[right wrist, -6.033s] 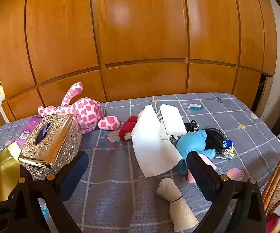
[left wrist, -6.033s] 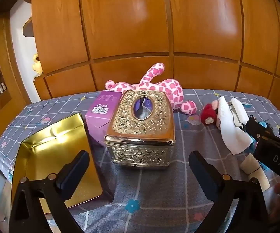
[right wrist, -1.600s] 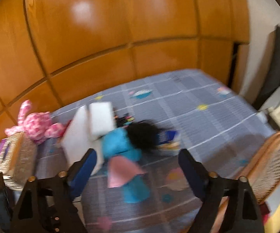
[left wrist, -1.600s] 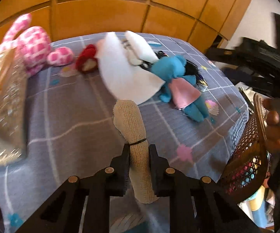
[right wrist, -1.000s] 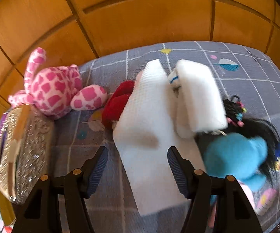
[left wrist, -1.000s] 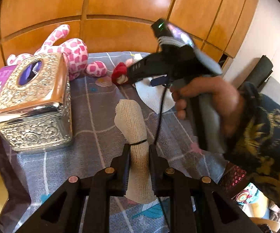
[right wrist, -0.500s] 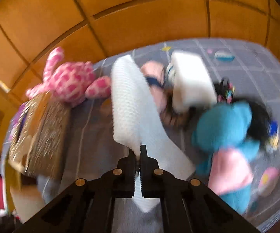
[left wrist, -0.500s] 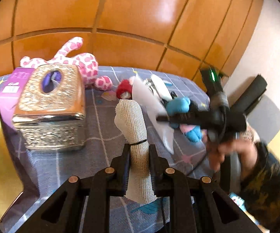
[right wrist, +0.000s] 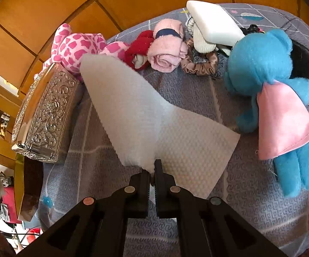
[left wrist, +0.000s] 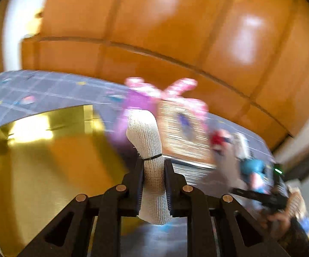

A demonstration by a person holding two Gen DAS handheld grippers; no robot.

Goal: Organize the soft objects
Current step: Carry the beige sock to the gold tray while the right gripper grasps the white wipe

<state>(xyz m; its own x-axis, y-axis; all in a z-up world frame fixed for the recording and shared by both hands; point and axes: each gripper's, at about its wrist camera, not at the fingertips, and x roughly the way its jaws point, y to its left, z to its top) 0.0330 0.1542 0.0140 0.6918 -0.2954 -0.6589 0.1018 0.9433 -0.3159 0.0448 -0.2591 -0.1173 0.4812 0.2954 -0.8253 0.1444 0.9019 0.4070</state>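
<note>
my left gripper [left wrist: 153,178] is clamped on the gauze roll [left wrist: 149,160] over the gold tray [left wrist: 36,160]. my right gripper [right wrist: 152,176] pinches the floppy white sheet [right wrist: 145,124] by its edge above the bedspread; light, should drape.

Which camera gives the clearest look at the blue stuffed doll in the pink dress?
The right wrist view: the blue stuffed doll lies sharp and nearly whole on the grey cloth, right of the white sheet that the right gripper pinches. In the left wrist view it is only a small blurred blue patch at far right.
</note>
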